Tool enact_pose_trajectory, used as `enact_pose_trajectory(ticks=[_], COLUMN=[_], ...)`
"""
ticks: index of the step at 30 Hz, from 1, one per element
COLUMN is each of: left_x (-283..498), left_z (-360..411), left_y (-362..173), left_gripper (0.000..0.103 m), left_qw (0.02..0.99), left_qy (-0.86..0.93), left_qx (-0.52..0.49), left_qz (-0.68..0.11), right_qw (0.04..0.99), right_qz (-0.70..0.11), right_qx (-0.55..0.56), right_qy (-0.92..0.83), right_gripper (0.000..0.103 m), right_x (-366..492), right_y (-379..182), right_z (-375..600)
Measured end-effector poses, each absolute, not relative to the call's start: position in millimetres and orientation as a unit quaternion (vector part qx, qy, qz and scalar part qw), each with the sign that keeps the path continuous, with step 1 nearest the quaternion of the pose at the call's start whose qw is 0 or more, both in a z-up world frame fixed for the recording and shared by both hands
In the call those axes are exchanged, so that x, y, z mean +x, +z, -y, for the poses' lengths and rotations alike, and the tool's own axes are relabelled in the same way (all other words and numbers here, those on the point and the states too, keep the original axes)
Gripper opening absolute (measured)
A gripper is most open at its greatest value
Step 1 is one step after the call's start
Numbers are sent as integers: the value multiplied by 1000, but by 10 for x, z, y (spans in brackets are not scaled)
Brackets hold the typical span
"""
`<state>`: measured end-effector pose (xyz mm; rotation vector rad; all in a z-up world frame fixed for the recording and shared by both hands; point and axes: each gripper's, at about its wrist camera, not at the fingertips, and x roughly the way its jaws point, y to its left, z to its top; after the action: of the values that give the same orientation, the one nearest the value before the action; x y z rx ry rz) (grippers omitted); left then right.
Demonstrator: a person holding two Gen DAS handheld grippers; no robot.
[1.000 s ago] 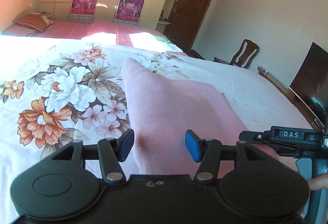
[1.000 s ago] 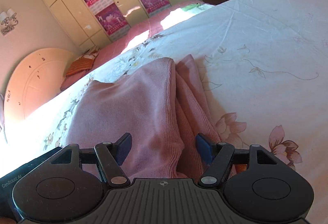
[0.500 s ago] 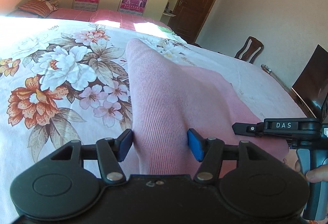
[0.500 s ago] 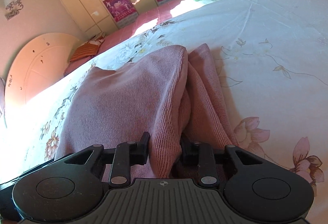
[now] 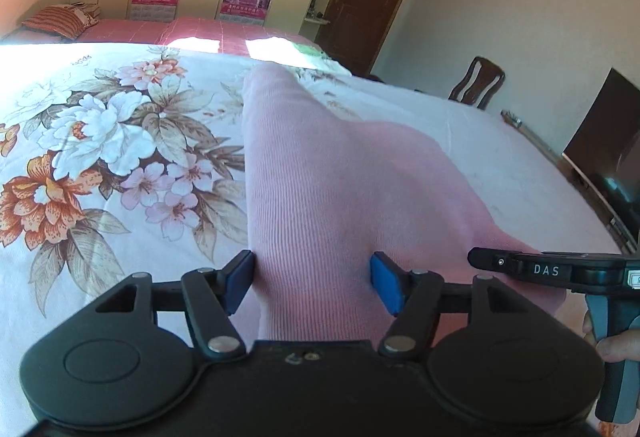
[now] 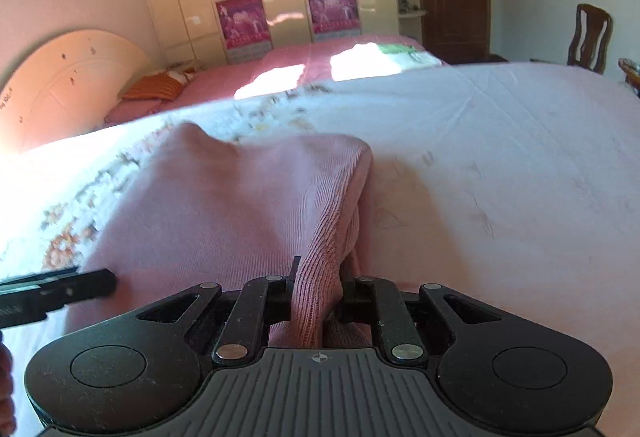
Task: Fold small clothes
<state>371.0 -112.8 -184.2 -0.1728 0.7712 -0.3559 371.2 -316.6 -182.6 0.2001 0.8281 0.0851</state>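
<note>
Pink ribbed knit garment, bunched

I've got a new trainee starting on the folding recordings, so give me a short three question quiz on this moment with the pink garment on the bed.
1. True or false: the right gripper has a fold of the pink garment pinched between its jaws.
2. What pattern is on the bed sheet left of the garment?
3. The left gripper is: A) clamped flat on cloth, B) astride the garment with its jaws opening, C) away from it.

Key: 1 true. 2 large flowers. 3 B.
</note>
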Motion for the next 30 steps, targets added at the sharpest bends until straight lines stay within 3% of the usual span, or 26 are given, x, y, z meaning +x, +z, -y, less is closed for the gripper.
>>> enact_pose_trajectory(ticks=[8, 11, 18, 22, 25, 30], left_x=[3545, 3444, 3335, 3381, 3481, 3477], left_z=[1026, 980, 1019, 1134, 1112, 1119], left_y=[-1763, -1737, -1733, -1793, -1954, -1873], left_gripper=[62, 62, 60, 62, 64, 64], left_qw=[902, 903, 903, 905, 894, 893], left_qy=[-166, -166, -166, -154, -137, -130], left_qx=[-95, -94, -95, -75, -98, -90], left_qz=[-386, -385, -385, -390, -415, -421], right_qw=[925, 928, 930, 921, 909, 902], right_qz=[-357, -354, -355, -386, -406, -413], right_qx=[129, 121, 85, 50, 93, 114], right_qy=[16, 10, 33, 17, 13, 52], right_gripper=[22, 39, 39, 39, 40, 40], right_x=[3451, 3239, 2957, 3229, 3347, 3428], right_y=[-1495, -1404, -1369, -1705, -1979, -1918], right_z=[3256, 3254, 2982, 2953, 3234, 3390])
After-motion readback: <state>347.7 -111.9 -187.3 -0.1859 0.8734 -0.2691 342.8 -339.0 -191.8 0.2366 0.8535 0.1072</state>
